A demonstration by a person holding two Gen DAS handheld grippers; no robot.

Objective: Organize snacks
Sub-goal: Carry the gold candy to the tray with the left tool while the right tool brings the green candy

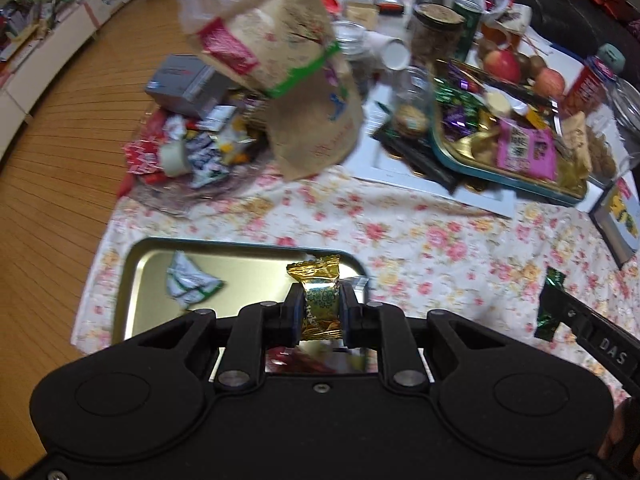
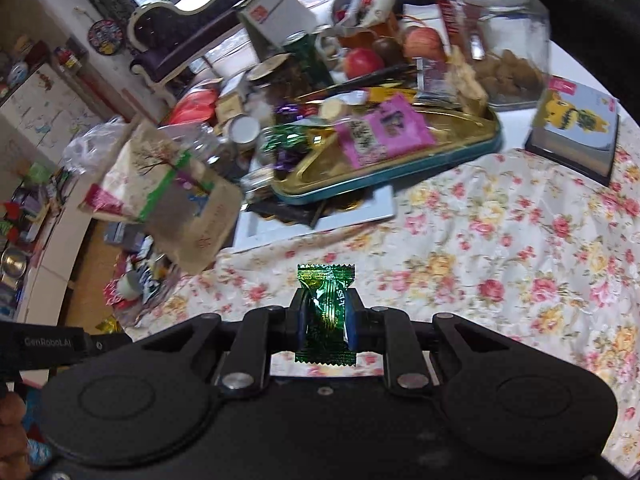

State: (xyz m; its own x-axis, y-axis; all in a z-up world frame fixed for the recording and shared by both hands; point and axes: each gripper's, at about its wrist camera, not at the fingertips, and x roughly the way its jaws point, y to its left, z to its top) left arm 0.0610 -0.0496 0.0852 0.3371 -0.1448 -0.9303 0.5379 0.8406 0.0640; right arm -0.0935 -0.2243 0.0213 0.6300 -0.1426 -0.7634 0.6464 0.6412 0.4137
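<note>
My left gripper is shut on a gold-wrapped snack and hangs above a shiny metal tray on the floral tablecloth. A white and green wrapper lies in that tray. My right gripper is shut on a green foil candy above the tablecloth; in the left wrist view the same green candy shows at the right, held by the right gripper. A teal-rimmed gold tin heaped with sweets, with a pink packet among them, sits further back.
A brown paper bag leans at the back left over a pile of loose wrappers. Apples, jars, a white cup and a small picture box crowd the far side. Wooden floor lies left of the table.
</note>
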